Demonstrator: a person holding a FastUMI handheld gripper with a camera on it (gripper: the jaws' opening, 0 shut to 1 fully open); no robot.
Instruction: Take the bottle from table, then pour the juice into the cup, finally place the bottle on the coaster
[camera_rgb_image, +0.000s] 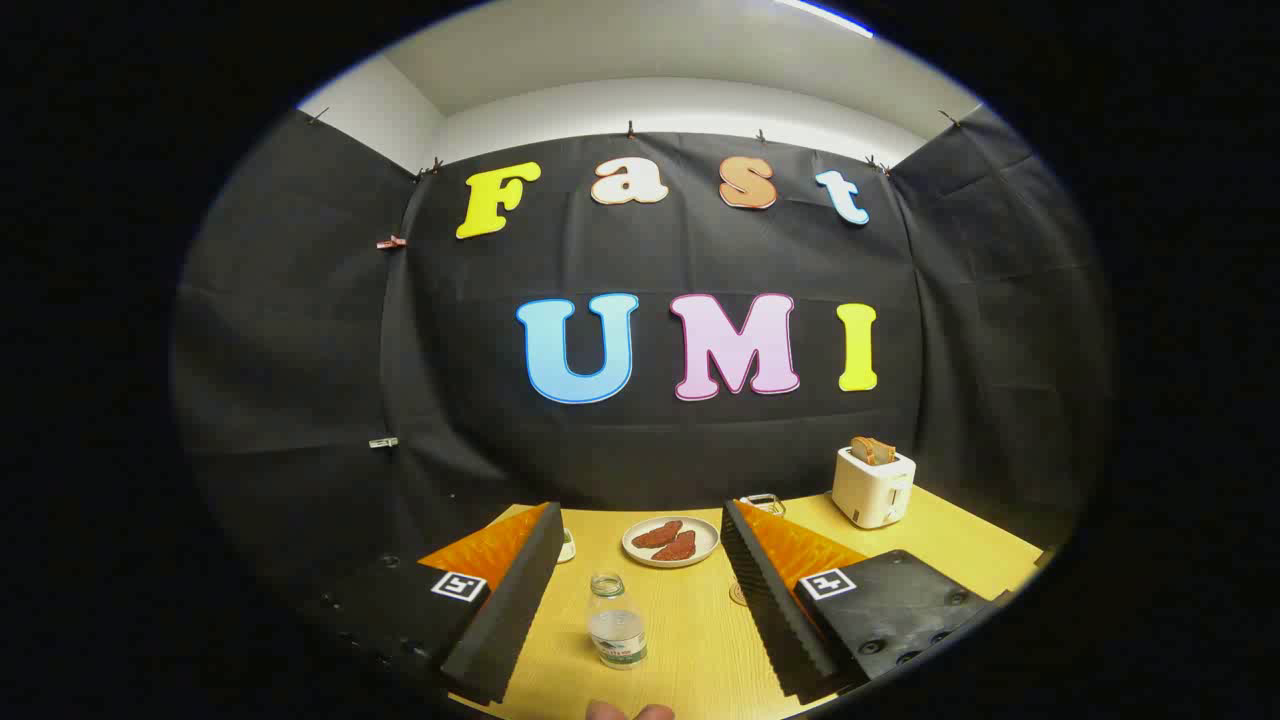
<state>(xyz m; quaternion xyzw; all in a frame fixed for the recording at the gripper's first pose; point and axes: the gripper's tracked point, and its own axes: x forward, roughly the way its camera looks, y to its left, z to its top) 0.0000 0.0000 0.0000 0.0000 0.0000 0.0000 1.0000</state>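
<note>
Gripper (640, 600) spread wide, fingers clear of everything, nothing pinched. Between the fingers, at 12 o'clock from the gripper and close in: clear plastic bottle (615, 620), upright on the yellow wooden table (690, 640), cap off, a little liquid in the lower half. Beyond it, toward 1 o'clock: plate (670, 541) with two reddish-brown pieces of food. Farther out at 2 o'clock, near the table's back edge: white toaster (873, 486) with toast standing in its slot. Just past the left finger, at 11 o'clock: small pale item (566, 545), half hidden, kind unclear. Fingertips of a hand (630, 711) at 6 o'clock, nearest of all.
</note>
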